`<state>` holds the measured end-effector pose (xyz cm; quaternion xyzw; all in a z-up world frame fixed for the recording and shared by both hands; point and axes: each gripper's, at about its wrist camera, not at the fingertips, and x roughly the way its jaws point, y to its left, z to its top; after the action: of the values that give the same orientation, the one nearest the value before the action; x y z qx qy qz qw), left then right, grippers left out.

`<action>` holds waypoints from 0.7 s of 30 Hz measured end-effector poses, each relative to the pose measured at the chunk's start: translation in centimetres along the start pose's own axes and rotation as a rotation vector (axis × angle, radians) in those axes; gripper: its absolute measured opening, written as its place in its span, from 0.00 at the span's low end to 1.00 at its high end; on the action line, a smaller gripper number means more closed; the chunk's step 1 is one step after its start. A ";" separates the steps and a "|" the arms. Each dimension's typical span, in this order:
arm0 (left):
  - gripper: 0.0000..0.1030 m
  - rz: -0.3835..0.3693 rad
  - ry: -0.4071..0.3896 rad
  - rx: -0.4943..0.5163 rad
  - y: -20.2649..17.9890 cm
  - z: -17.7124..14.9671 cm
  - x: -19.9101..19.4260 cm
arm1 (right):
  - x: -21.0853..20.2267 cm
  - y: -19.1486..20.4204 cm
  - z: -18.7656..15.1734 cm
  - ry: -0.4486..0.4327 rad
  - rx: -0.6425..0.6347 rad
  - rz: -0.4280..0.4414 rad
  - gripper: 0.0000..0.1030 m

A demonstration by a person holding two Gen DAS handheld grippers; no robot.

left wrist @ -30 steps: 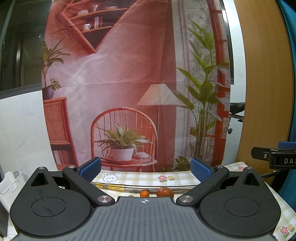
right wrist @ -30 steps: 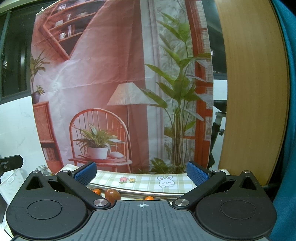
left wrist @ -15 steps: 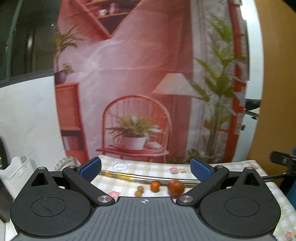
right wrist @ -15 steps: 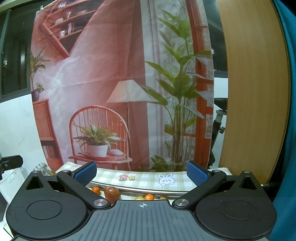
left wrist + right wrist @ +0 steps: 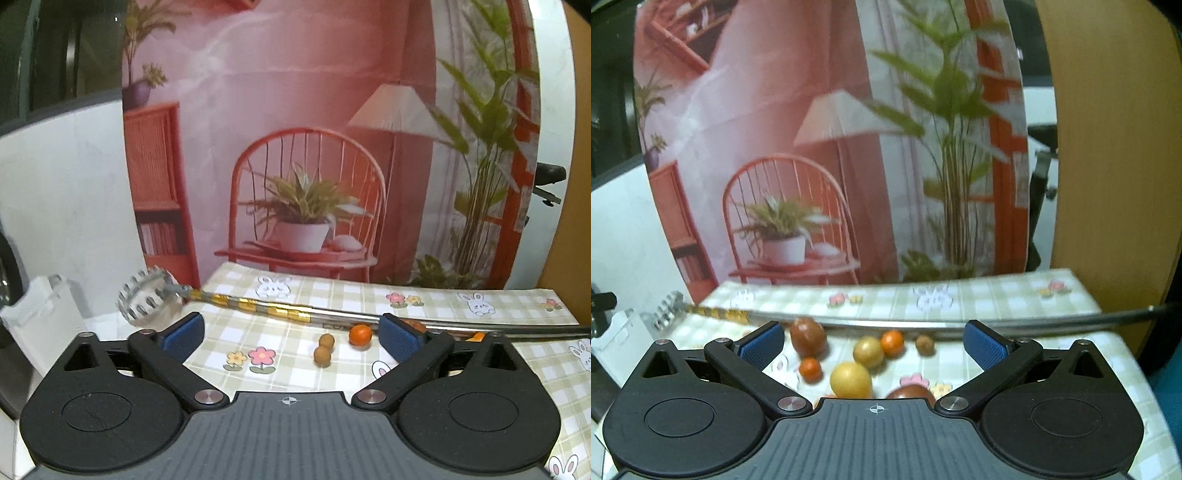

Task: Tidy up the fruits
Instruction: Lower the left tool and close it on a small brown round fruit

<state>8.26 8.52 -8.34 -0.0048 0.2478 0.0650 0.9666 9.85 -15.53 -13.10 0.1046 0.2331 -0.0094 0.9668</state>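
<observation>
Fruits lie loose on the checked tablecloth (image 5: pixel 236 332). In the left wrist view, two small brown fruits (image 5: pixel 324 349) and a small orange (image 5: pixel 360 335) sit beyond my left gripper (image 5: pixel 290 336). Its jaws are closing, wide apart, with nothing between the pads. In the right wrist view my right gripper (image 5: pixel 873 344) stands open above a cluster: a red-brown fruit (image 5: pixel 808 336), two small oranges (image 5: pixel 810 369), a yellow fruit (image 5: pixel 850 380), a golden fruit (image 5: pixel 868 351) and a small brown one (image 5: pixel 924 344). A dark red fruit (image 5: pixel 910 391) is half hidden by the gripper body.
A metal rod with gold bands (image 5: pixel 258 306) lies across the table behind the fruits, with a clear toothed wheel (image 5: pixel 147 299) at its left end. A white basket (image 5: pixel 37 314) stands off the table's left side. A printed backdrop hangs behind, and a wooden panel (image 5: pixel 1108 147) stands at the right.
Both grippers have sunk and tipped down toward the table, so more cloth and fruit show. The left view has swung leftward. The left pads stand slightly closer together.
</observation>
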 end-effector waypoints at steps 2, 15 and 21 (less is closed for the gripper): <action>0.76 -0.026 0.033 -0.001 0.3 -0.2 2.1 | 1.2 -0.2 -0.7 0.019 0.004 -0.007 1.00; 0.44 -0.202 0.247 -0.053 0.4 -3.2 16.6 | 7.9 -1.3 -3.0 0.117 0.022 -0.020 0.98; 0.40 -0.189 0.317 -0.075 -0.3 -5.2 21.6 | 10.0 -1.4 -3.6 0.146 0.020 -0.014 0.97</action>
<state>24.58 10.69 -23.25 -0.0744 0.3930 -0.0184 0.9163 17.08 -15.83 -21.07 0.1129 0.3038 -0.0107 0.9460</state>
